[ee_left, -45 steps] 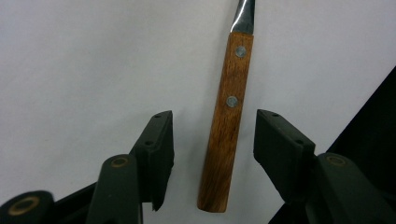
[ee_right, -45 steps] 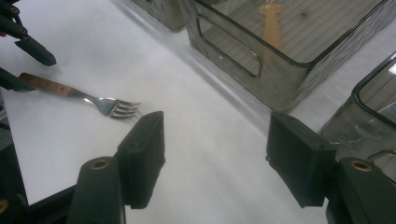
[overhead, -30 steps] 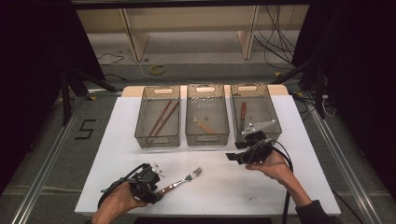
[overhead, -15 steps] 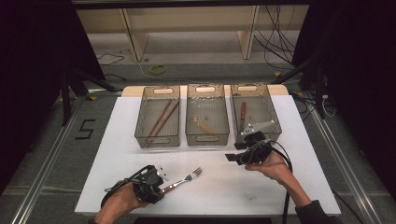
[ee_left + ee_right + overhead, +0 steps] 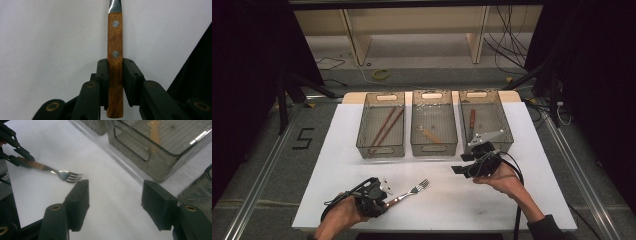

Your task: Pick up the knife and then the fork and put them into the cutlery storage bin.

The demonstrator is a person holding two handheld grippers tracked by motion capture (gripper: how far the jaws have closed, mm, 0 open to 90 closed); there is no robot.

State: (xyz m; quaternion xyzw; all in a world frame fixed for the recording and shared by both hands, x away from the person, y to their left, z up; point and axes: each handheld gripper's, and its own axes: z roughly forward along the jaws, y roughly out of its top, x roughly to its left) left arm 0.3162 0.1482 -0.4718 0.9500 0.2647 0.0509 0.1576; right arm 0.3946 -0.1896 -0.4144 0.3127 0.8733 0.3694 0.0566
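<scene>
- We take the middle basket of the three wire baskets as our landmark; it stands at the far side of the white table.
- We see the fork on the near side of that basket, well apart from it and toward its left, with the tines pointing up toward the basket.
- Our left gripper has its jaws closed tight on the fork's wooden handle; in the left gripper view the two-rivet handle sits squarely between the pads, its end sticking out behind them.
- Our right gripper hangs just in front of the middle basket's near right corner, jaws spread wide with nothing between them, and we see bare table through the gap in the right gripper view.
- From that same view the fork's tines lie just beyond the right gripper's left jaw, not touching it.
- We make out a wooden-handled utensil lying inside the middle basket, two chopsticks in the basket to its left, and a dark-handled piece in the basket to its right.
</scene>
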